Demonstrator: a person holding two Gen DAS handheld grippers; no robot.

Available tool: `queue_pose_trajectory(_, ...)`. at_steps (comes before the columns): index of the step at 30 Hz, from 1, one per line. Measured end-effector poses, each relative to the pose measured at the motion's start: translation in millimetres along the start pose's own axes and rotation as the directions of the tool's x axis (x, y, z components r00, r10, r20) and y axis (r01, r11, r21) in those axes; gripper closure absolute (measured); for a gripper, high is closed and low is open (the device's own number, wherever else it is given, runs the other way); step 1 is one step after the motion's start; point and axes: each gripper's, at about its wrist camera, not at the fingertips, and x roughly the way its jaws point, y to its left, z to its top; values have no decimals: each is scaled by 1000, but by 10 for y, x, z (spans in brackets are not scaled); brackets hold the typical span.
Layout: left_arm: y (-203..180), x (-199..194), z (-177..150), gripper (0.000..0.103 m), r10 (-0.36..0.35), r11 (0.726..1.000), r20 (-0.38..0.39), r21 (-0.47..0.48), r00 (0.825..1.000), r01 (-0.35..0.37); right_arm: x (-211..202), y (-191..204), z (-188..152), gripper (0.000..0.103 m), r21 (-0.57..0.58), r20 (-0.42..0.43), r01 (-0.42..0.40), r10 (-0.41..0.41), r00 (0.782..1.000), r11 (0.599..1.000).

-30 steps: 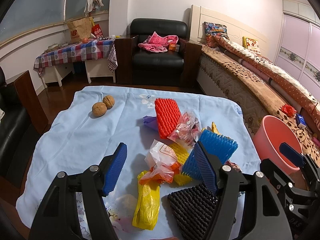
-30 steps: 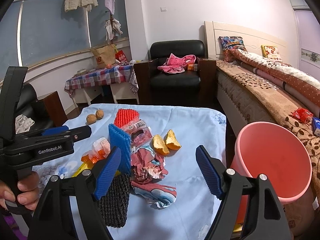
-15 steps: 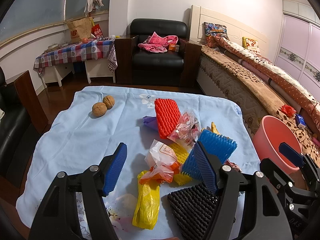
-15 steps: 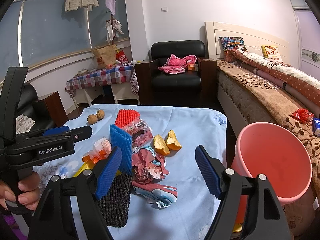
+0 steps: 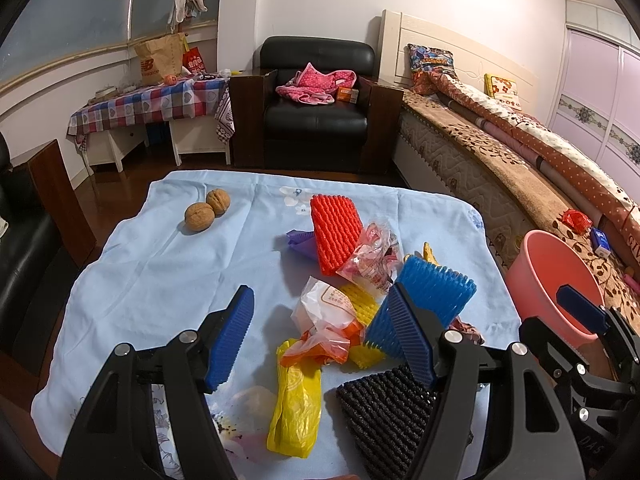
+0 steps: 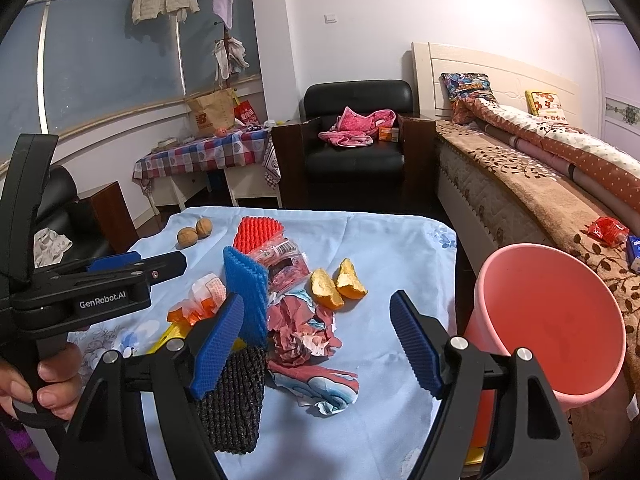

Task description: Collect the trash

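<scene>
Almost nothing has moved over the last second: both views show the same scene, with only a slight drift of the right camera, so no piece of trash has been picked up yet.

On the far right stands the pink bucket (image 6: 548, 320), empty as far as can be seen, just beside the table edge. The table (image 5: 160, 272) wears a light blue cloth, and the litter lies in a heap on its right half, near the bucket. The biggest pieces are the foam nets: a red net (image 5: 334, 232), a blue net (image 5: 432, 300) standing on edge, a black net (image 5: 384, 412) nearest the cameras. Smaller things follow: a yellow bag (image 5: 296, 412), crumpled wrappers (image 6: 304, 328), two orange peels (image 6: 336, 286), and two walnuts (image 5: 208, 210) well apart at the far left.

The left gripper (image 5: 320, 340) hovers above the bags with its jaws spread wide, holding nothing. The right gripper (image 6: 316, 344) is likewise spread and empty, over the wrappers. My judgement: collecting has barely begun, and the first grasp is about to be chosen.
</scene>
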Motion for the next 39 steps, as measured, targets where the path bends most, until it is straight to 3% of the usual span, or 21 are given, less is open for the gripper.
queue_pose_trajectory(19, 23, 36, -81, 33, -7, 1000, -1, -1, 1000, 7, 69, 19, 18, 34, 10, -24, -59, 59, 998, 998)
queue_pose_trajectory(27, 251, 9, -181, 33, -78, 997, -18, 6, 997, 78, 147, 111, 32, 42, -15, -58, -125, 124, 991, 992)
queue_pose_trajectory(34, 364, -8, -416, 33, -105, 993, -82, 48, 991, 109, 260, 205, 148, 49, -53, -74, -176, 172, 982, 983)
queue_pose_trajectory(39, 368, 64, -531, 33, -126, 989, -138, 63, 982, 136, 450, 257, 186, 60, -57, -107, -200, 194, 975, 978)
